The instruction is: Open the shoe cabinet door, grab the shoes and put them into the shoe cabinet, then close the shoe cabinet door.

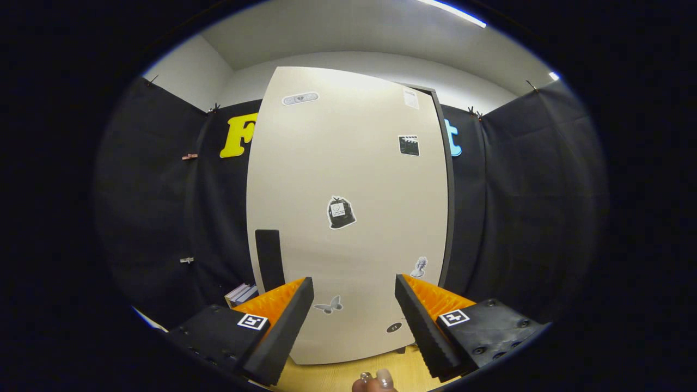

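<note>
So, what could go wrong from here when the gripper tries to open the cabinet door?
1. The gripper is open and aimed at the flat middle of the door, while the dark handle sits off to the side by one finger; closing here would likely grip nothing.
2. The door appears shut, or nearly so, and close ahead, so pushing forward may press the fingers into its face.
3. A stack of books lies beside the cabinet, near the handle side, and could be bumped.
</note>
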A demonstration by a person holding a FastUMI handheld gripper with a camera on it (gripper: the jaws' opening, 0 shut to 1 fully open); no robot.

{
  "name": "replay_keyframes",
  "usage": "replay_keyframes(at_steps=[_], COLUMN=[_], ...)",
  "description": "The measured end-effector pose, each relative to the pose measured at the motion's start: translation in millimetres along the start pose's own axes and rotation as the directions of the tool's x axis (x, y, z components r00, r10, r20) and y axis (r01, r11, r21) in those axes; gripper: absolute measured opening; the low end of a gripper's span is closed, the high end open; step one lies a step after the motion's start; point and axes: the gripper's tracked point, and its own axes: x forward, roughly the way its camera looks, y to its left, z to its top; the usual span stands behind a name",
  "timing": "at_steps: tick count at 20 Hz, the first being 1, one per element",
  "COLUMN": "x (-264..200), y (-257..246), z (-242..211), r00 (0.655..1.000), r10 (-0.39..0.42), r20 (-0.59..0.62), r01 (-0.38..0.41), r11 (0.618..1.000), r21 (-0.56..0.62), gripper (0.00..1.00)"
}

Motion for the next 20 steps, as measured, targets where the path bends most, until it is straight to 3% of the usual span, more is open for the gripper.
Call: replay_keyframes(at_steps=[20], x=[6.0], y=[-2.1], z=[-8.2], r00=[1.000], r10=[-0.013], r20=[0.002], r01=[0.013], r11=[1.000], r21=[-0.012], gripper=[0.97])
